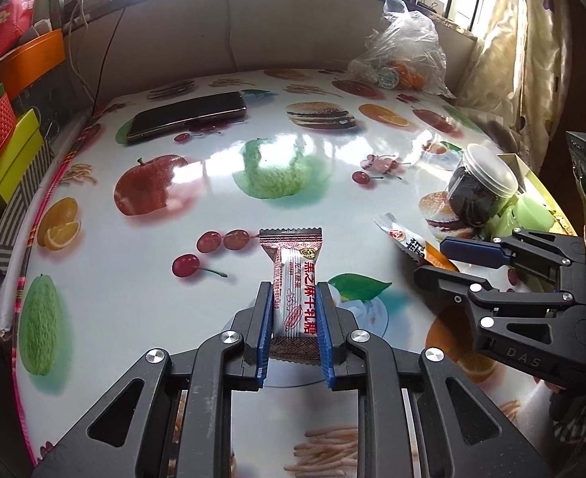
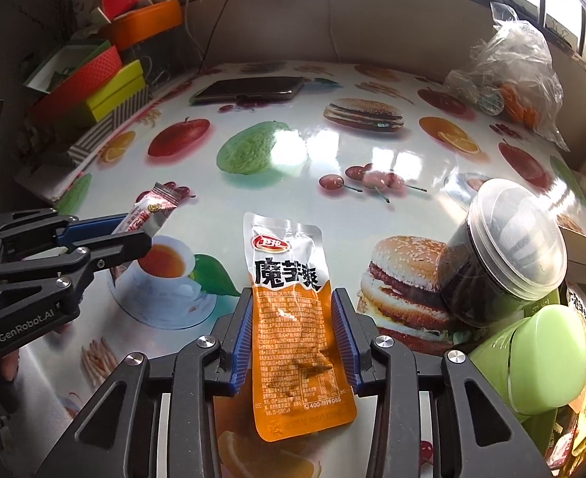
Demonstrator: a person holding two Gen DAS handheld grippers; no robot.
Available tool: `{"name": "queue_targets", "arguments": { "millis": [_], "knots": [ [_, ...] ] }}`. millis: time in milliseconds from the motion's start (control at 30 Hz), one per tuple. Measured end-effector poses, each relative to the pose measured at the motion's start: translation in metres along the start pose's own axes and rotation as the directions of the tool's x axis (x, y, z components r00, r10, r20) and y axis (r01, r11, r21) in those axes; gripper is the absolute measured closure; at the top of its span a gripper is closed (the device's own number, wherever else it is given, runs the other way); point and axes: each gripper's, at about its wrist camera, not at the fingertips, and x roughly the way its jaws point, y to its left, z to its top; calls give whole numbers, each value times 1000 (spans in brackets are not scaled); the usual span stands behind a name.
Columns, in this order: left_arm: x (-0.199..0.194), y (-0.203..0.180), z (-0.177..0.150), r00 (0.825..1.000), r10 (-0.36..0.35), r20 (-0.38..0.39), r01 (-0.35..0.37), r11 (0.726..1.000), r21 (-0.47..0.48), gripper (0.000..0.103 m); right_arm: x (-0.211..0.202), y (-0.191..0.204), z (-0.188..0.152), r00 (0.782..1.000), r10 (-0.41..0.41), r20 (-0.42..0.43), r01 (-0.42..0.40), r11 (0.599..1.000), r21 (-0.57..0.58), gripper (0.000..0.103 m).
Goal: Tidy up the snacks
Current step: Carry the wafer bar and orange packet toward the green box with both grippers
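Fruit-print table (image 1: 213,183) by the window. Left gripper (image 1: 294,320) clamps the nougat bar (image 1: 293,279); right gripper (image 2: 292,328) clamps the orange pouch (image 2: 293,318). Mid-carry, I'd guess; next comes dropping both where they belong.

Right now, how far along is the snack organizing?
Mid-job. The left gripper is shut on a nougat bar and the right gripper on an orange konjac pouch. A few items, including a jar, sit at the table's right edge; neither held snack is placed.
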Motion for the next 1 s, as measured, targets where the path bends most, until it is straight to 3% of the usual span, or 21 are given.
{"name": "queue_targets", "arguments": {
  "millis": [167,1000],
  "knots": [
    [-8,-9,-5,1000,-22,13,22,999,-25,82,-8,1,-6,1000,11,14,-11,1000,18,67],
    [-73,-76,-3,991,-35,126,28,998,57,82,-104,-3,-22,984,-12,180,4,999,43,67]
  ]
}}
